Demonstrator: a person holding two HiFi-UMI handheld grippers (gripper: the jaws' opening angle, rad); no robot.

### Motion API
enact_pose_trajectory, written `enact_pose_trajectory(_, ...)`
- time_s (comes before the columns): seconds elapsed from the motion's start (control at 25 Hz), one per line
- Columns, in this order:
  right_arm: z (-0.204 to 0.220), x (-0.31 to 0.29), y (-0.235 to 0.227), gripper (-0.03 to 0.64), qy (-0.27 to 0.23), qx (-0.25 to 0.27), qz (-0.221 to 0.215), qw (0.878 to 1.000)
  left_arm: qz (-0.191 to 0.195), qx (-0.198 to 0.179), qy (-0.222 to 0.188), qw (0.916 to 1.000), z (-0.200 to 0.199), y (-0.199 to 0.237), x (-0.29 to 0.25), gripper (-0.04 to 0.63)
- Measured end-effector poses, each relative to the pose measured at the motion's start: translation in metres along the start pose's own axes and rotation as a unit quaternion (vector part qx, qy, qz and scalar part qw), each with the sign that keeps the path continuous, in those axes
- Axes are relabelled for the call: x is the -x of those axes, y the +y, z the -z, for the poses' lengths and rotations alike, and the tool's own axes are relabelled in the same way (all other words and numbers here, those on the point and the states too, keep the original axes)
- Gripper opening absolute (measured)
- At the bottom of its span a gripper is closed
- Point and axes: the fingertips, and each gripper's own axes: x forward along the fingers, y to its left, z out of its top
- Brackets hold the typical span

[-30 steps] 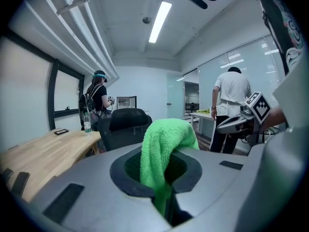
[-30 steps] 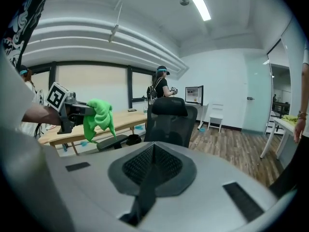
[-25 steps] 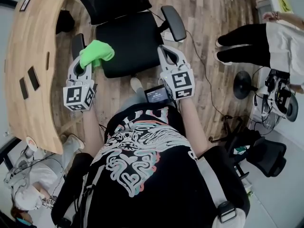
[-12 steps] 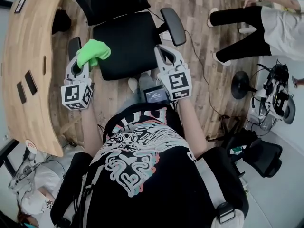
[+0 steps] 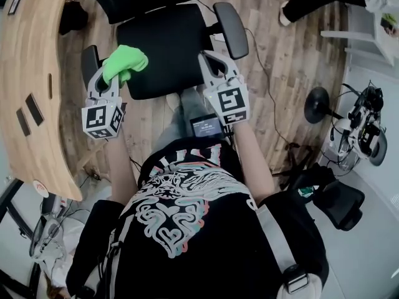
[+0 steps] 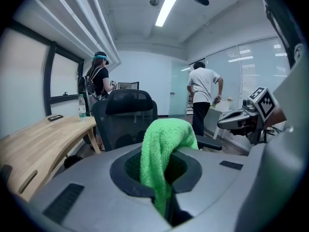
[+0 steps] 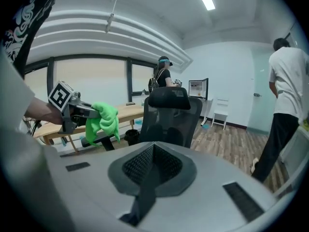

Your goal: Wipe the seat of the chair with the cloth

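The bystander (image 5: 307, 2) has walked off to the far right. My left gripper (image 5: 110, 78) pinches the green cloth (image 5: 126, 63) over the seat (image 5: 168, 42) at its front-left corner. My right gripper (image 5: 216, 64) is pressed together, empty. I judge it best to lower the cloth flat and sweep in overlapping passes.

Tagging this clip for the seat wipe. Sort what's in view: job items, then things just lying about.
Job: green cloth, clamped in the left tool; black chair seat; right tool, shut and empty.
Lying about: wooden desk; bottle on it; second chair at the right.
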Motion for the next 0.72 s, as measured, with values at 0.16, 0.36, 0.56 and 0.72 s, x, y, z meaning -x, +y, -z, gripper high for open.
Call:
enact_pose_trajectory(0.16, 0.011, -0.013, -0.010, 0.003, 0.008, -0.003, -0.007, 1.000, -0.002, 0.001, 0.012, 0.9999, 0.010, -0.001, -0.016, 0.028)
enact_pose_trajectory(0.36, 0.029, -0.026, -0.016, 0.003, 0.021, -0.009, -0.015, 1.000, -0.002, 0.005, 0.032, 0.9995, 0.029, -0.005, -0.032, 0.028)
enact_pose_trajectory(0.56, 0.049, -0.043, -0.022, 0.003, 0.034, -0.013, -0.015, 0.999, 0.006, 0.002, 0.054, 0.9985, 0.057, -0.009, -0.049, 0.028)
enact_pose_trajectory(0.72, 0.067, -0.062, -0.017, 0.003, 0.048, -0.018, -0.018, 0.999, 0.000, 0.024, 0.071, 0.9972, 0.085, 0.000, -0.057, 0.028)
